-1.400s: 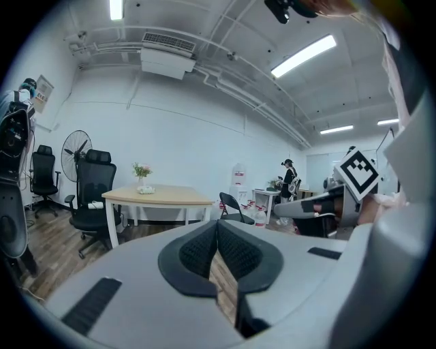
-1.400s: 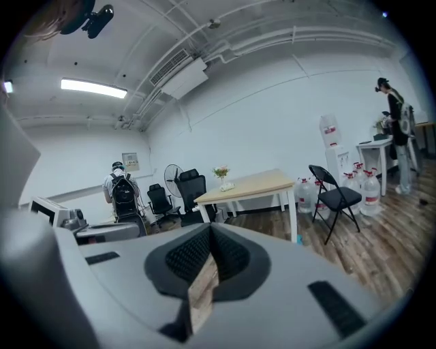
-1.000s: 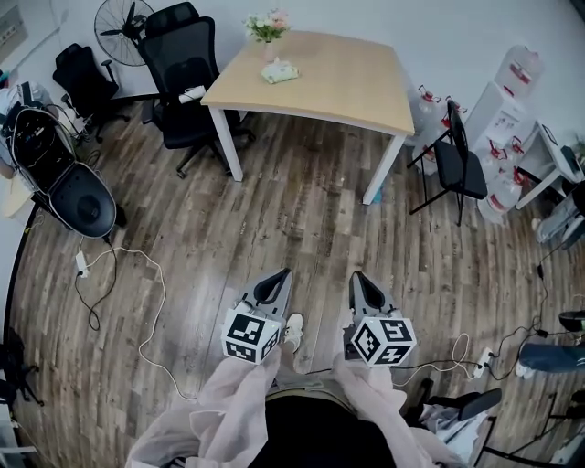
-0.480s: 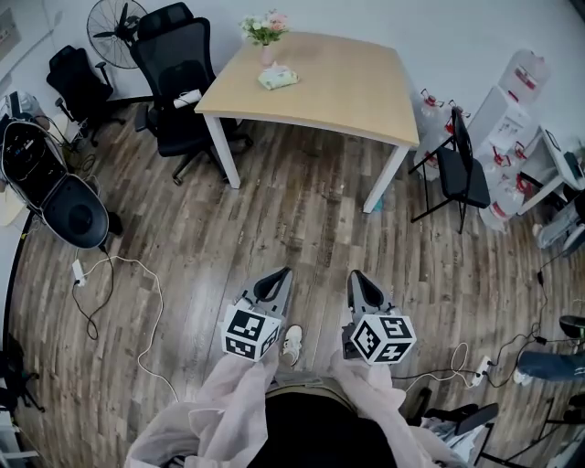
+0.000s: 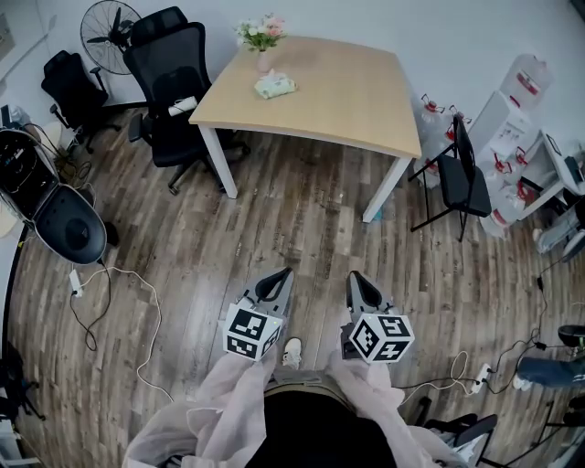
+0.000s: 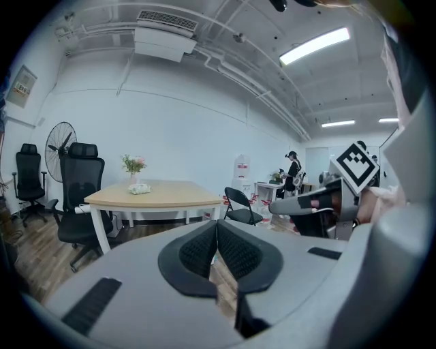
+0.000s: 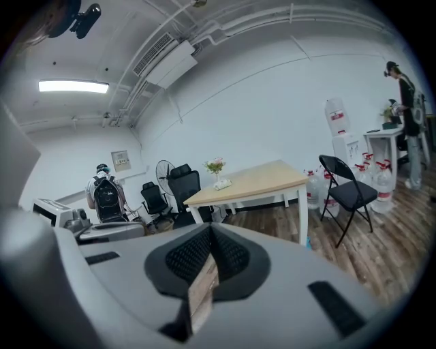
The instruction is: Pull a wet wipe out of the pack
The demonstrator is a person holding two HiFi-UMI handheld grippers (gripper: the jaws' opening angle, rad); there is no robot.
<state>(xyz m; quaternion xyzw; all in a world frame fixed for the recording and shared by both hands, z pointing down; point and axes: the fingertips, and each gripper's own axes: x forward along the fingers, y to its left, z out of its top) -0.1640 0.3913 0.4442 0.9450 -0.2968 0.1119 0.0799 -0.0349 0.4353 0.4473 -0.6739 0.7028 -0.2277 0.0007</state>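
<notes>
Wet wipe pack (image 5: 275, 86): lying on the bench (image 5: 356, 101) beside the flower vase (image 5: 262, 37), well apart from you.
Left gripper (image 5: 281, 274): you are holding its fingers closed, gripping nothing.
Right gripper (image 5: 357, 277): fingers likewise pressing together, empty.

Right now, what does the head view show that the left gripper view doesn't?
Only the head view: a white cable and a shoe. Only the left gripper view: the ceiling light, the air conditioner and a distant person. Both: the table, the wipe pack, flowers and fan.
</notes>
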